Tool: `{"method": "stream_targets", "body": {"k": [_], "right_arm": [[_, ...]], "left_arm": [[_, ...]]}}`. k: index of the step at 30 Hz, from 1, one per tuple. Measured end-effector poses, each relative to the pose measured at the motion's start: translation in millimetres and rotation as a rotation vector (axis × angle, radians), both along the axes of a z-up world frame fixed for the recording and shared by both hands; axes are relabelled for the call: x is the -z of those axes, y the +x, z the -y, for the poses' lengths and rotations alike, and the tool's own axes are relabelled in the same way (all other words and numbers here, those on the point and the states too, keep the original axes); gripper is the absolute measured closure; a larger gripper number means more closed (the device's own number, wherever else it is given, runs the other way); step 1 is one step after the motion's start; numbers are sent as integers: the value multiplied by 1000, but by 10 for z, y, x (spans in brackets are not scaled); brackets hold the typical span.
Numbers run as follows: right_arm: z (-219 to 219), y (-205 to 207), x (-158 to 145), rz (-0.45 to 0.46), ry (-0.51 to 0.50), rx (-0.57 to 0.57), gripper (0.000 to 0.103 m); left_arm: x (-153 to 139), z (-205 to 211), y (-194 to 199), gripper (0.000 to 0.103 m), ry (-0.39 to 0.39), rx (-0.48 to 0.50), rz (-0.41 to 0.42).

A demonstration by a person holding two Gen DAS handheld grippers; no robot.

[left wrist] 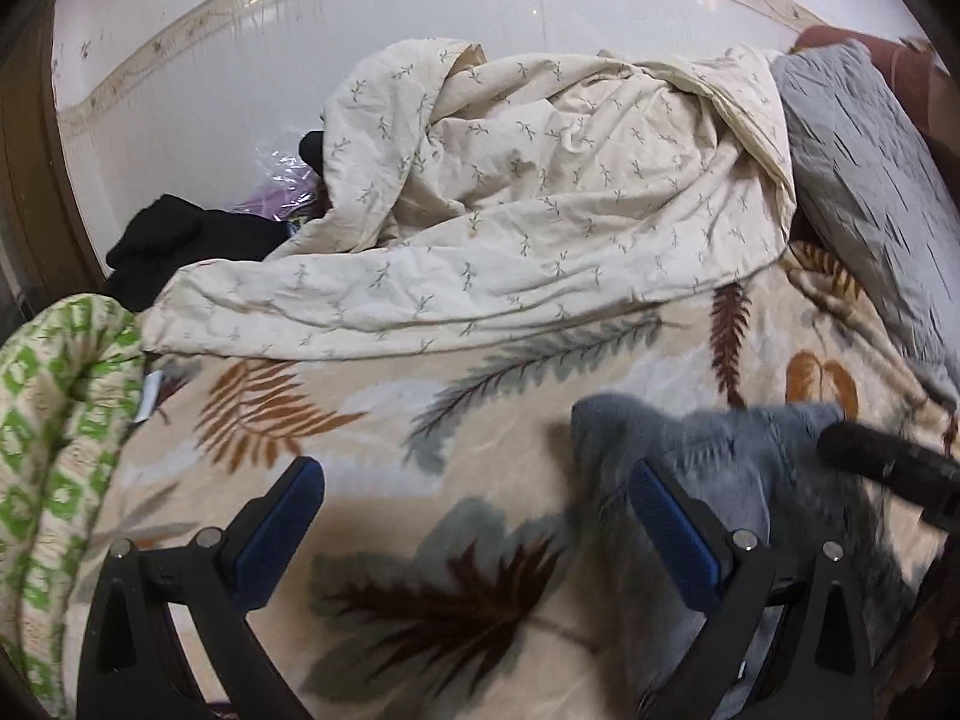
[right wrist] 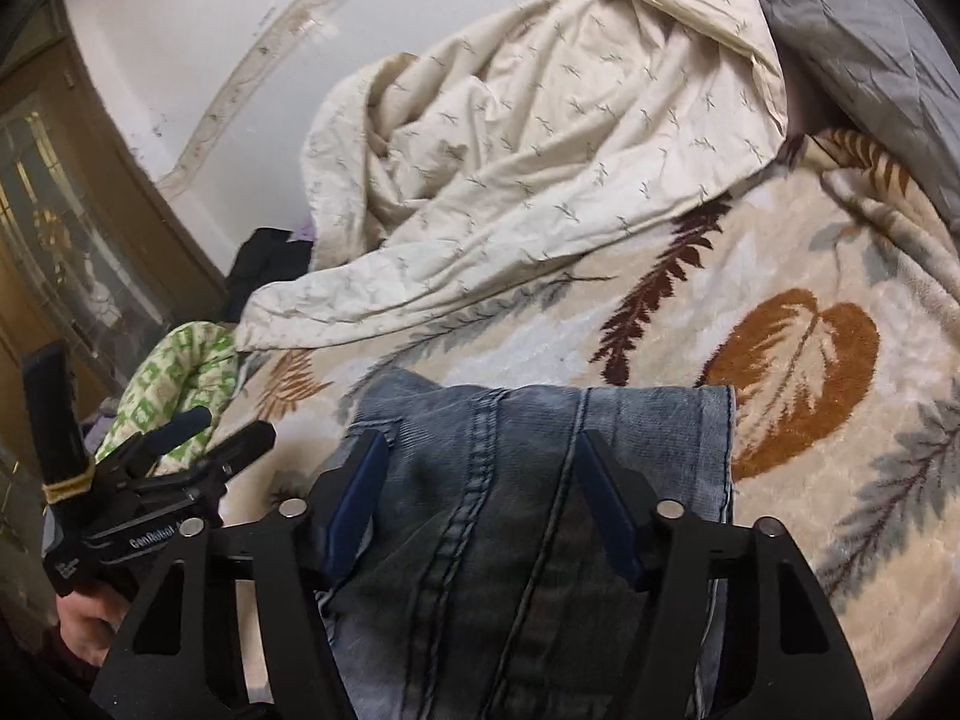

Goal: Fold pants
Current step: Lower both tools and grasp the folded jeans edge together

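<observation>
Where the leaf-print blanket (right wrist: 840,480) fills the right wrist view, folded blue denim pants (right wrist: 540,480) at lower centre, faded, seams dark. At lower left, left hand-held gripper (right wrist: 222,429), spread open, gripping nothing. Astride the pants at bottom centre, right hand-held gripper (right wrist: 480,498), open, pads apart. In upper centre, crumpled cream duvet (right wrist: 510,180).

Leaf-print blanket (right wrist: 840,276) carries jeans (right wrist: 540,480), cream duvet (left wrist: 540,198), grey pillow (left wrist: 870,192).
</observation>
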State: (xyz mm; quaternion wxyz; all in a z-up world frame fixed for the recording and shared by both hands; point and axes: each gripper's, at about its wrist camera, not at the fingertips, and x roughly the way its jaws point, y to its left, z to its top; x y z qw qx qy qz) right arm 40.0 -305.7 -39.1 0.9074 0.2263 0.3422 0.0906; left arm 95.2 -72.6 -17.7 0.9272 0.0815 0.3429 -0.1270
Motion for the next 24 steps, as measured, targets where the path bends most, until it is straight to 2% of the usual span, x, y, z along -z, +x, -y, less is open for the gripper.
{"method": "stream_targets", "body": {"k": [5,8,12,15,19,24], "right_arm": [[59,141,76,-47,1,24,50],[56,228,165,-82,-31,33,50],[136,319,422,-205,2,74,52],[130,344,466,-225,-26,71,54],[-17,367,491,-242,-140,67,53],[50,331,492,-228,-94,67,53]], "left_arm": [[53,226,183,3,2,36,-7],[184,403,202,6,69,87,-19],[435,493,252,7,144,90,-68],[541,499,272,6,172,79,-74],[673,497,299,6,179,55,-101],[719,477,306,5,163,37,-108]]}}
